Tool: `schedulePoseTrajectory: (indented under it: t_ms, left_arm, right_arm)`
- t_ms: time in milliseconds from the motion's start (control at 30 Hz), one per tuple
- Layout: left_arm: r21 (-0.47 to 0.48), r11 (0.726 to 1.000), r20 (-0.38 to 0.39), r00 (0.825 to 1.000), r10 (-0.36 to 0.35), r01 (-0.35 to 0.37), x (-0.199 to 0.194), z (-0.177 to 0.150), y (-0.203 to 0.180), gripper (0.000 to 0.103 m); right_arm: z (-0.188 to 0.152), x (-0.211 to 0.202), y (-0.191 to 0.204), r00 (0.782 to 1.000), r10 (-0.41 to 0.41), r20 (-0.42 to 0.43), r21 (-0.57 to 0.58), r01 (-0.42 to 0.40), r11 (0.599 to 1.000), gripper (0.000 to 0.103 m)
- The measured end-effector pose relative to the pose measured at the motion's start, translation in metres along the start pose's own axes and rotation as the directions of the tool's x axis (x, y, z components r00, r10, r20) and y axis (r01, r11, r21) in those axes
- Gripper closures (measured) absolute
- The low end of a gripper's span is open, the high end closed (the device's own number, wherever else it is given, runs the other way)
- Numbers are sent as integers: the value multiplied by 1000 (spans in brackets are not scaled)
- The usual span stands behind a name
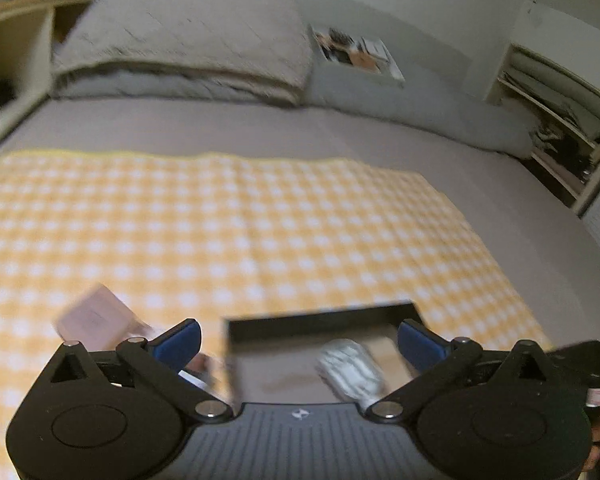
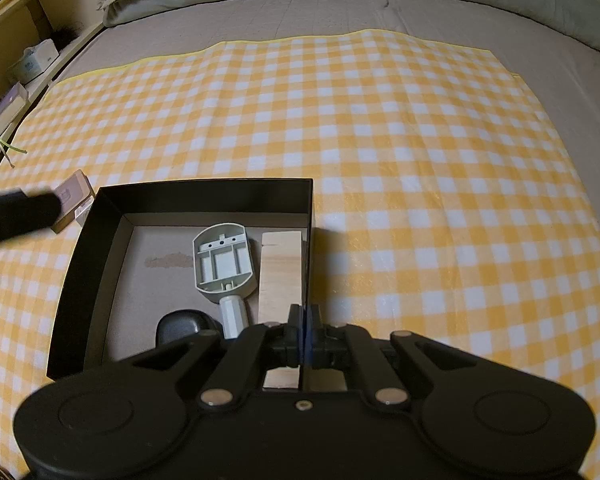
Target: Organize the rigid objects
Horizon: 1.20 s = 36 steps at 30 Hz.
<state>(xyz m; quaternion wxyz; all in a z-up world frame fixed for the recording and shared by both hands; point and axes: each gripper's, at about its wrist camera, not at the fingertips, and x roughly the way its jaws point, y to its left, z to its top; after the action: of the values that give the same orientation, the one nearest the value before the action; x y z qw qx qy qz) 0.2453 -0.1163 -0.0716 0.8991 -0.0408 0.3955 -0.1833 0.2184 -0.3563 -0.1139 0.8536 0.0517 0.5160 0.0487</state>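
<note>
A black open box (image 2: 204, 196) sits on the yellow checked cloth (image 2: 420, 160) on the bed. Inside lie a grey plastic tool part (image 2: 223, 256), a wooden block (image 2: 280, 272) and a black rounded object (image 2: 180, 326). My right gripper (image 2: 305, 334) is shut on the box's right wall. A pink box (image 2: 74, 192) lies on the cloth left of the black box. In the blurred left wrist view my left gripper (image 1: 300, 342) is open and empty above the black box (image 1: 320, 320), with the pink box (image 1: 94, 316) to its left.
A pillow (image 1: 180, 44) and grey duvet (image 1: 420, 96) lie at the head of the bed. A wooden shelf (image 2: 20, 20) with small boxes stands on the left. Another shelf (image 1: 560, 120) stands on the right.
</note>
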Motion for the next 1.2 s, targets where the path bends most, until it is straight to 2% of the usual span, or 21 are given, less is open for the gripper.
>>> schedulePoseTrajectory:
  t_ms: [233,433,600,733,933,1033,1167,1200]
  left_arm:
    - [37,991,47,991,126,-128,6,11,56,0]
    - [26,980,16,980,198,-198,22,6,106,0]
    - [19,966,-50,965,258,-258,41,2,140,0]
    - [-50,947,-112,944,311,-318,54,0,159,0]
    - [-208,911,-155,931,330,-357,69,5,162,0]
    - [-251,877,-180,910,373,-409,81,7,154,0]
    - [-281,819,-202,865,460,-501,94,6,148,0]
    - [-273,812,-198,856,477,-516,95,6,148,0]
  right_arm:
    - [0,0,0,1000,0,0,1,0,1000,101]
    - [-1,1,1,1000,-1,0,-3,1,1000,101]
    - [-1,3,3,1000,5,-2,-1,-5,1000,101]
    - [-1,2,3,1000,0,-2,-5,0,1000,101]
    - [-1,3,3,1000,5,-1,-1,-5,1000,100]
    - [-3,3,4,1000,11,-2,-2,-11,1000,100]
    - [-3,3,4,1000,16,-2,-5,-16,1000,100]
    - [-3,2,3,1000,20,-3,-5,-20,1000,100]
